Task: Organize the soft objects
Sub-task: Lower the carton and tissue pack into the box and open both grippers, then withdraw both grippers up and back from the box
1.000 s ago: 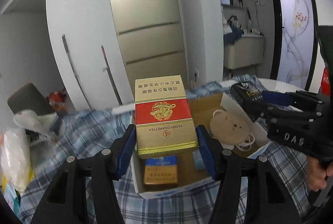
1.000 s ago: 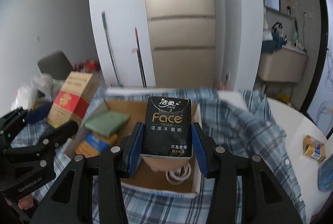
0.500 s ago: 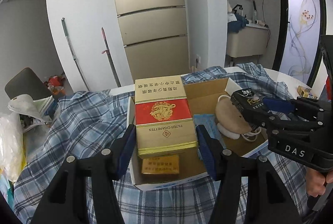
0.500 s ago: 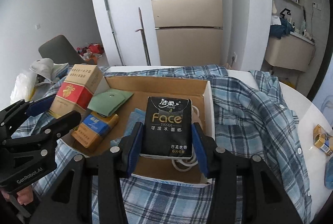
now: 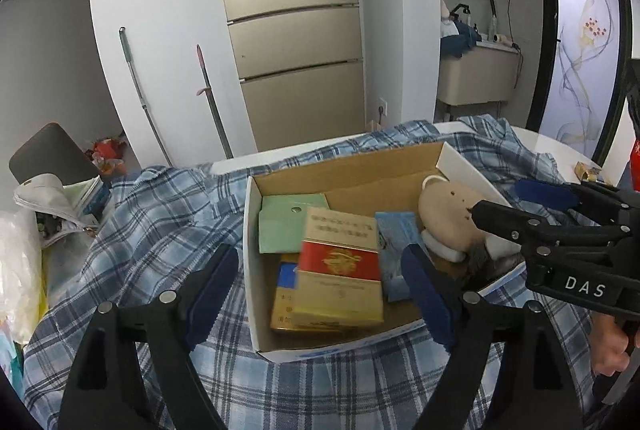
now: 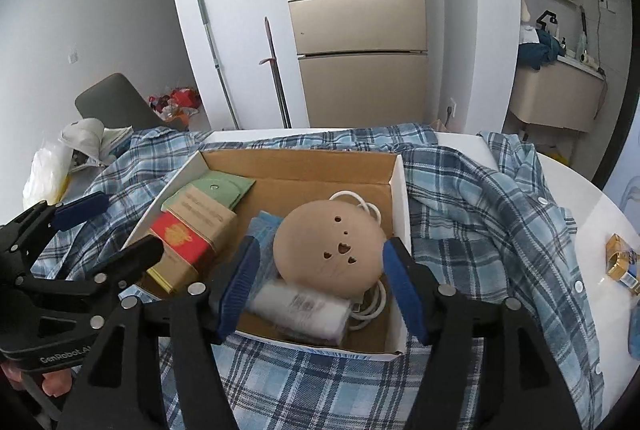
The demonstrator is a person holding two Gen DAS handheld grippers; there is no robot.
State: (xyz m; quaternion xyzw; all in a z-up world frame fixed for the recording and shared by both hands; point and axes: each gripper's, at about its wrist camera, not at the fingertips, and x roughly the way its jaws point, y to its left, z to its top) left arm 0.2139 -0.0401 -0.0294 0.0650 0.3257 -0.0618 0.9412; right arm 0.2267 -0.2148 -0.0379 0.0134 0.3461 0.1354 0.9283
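Release step: both claws, left gripper (image 5: 320, 294) and right gripper (image 6: 318, 288), have just been opening, empty, red-and-gold cigarette carton (image 5: 340, 270) dropped into open cardboard box (image 6: 296, 166); next, withdraw.

A tall beige three-door refrigerator (image 6: 356, 18) stands against the white wall, two long-handled mops (image 5: 140, 94) leaning beside it, a grey chair (image 6: 116, 102) further left.

Box interior: crowded; red-gold carton (image 5: 340, 270), green pouch (image 5: 286, 226), blue pack (image 5: 394, 254), tan round device (image 6: 328, 250) packed close.
Free floor: bare cardboard strip (image 6: 312, 182) left along far wall.
Box rim (image 6: 400, 198): open-topped, entered from above.
Around box: plaid shirt (image 6: 480, 214) spread over surface.
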